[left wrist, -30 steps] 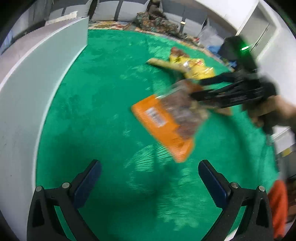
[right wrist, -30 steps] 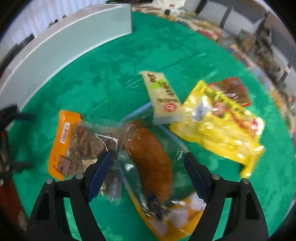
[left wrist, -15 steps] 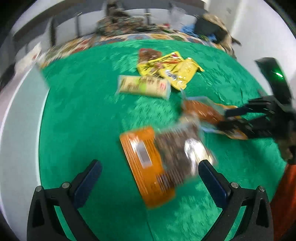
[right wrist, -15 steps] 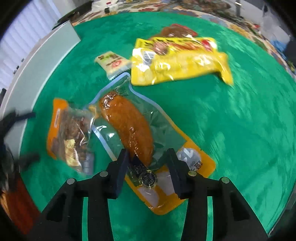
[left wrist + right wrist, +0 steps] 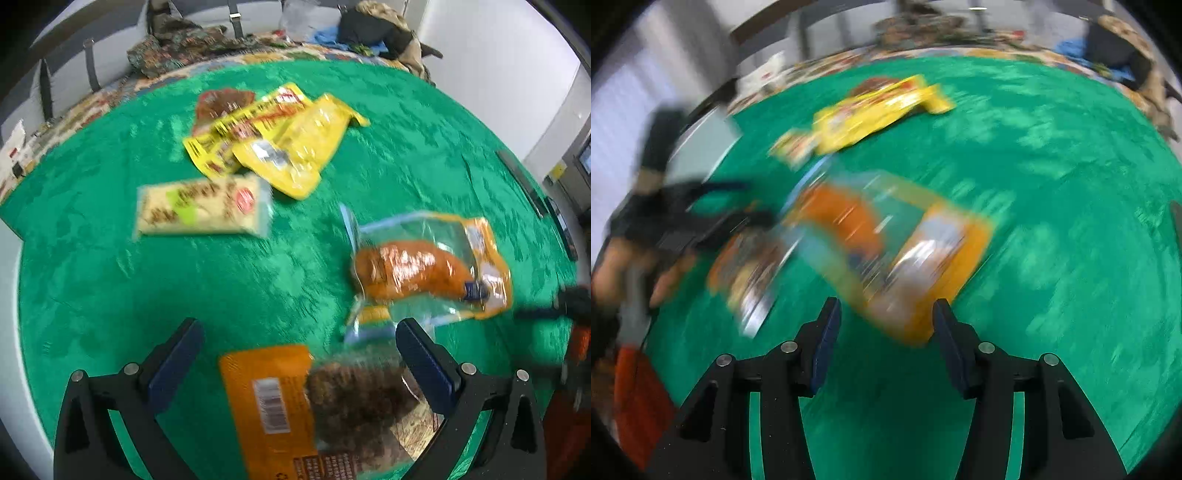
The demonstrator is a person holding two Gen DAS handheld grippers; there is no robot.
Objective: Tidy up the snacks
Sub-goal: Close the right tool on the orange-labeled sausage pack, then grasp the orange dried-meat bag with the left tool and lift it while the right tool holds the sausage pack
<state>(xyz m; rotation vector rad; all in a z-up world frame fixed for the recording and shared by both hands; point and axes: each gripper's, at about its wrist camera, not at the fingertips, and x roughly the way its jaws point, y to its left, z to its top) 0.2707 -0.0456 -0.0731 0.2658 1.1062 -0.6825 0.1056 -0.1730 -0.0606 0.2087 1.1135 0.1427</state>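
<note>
My left gripper (image 5: 301, 343) is open wide over the green cloth (image 5: 92, 280). An orange packet of brown snacks (image 5: 314, 406) lies flat between its fingers, and the pads are not touching it. Ahead lie a clear pouch with an orange sausage-shaped snack (image 5: 413, 269), a cream packet (image 5: 199, 210), yellow packets (image 5: 280, 144) and a brown-red packet (image 5: 221, 101). My right gripper (image 5: 886, 325) has its jaws opening. The near corner of the blurred pouch (image 5: 886, 240) reaches between its tips without being pressed. In the right wrist view, the left gripper (image 5: 713, 206) is a dark blur at the left.
A white panel (image 5: 701, 144) borders the cloth on the left. A patterned rug with clothes and bags (image 5: 177, 48) runs along the far side. Dark flat objects (image 5: 532, 184) lie near the cloth's right edge. Orange fabric (image 5: 635, 398) shows beside a hand (image 5: 613, 266).
The right gripper closed on the pouch's near end half a second ago and its jaws now stand apart. The left gripper has moved over the orange packet. Both views have rolled.
</note>
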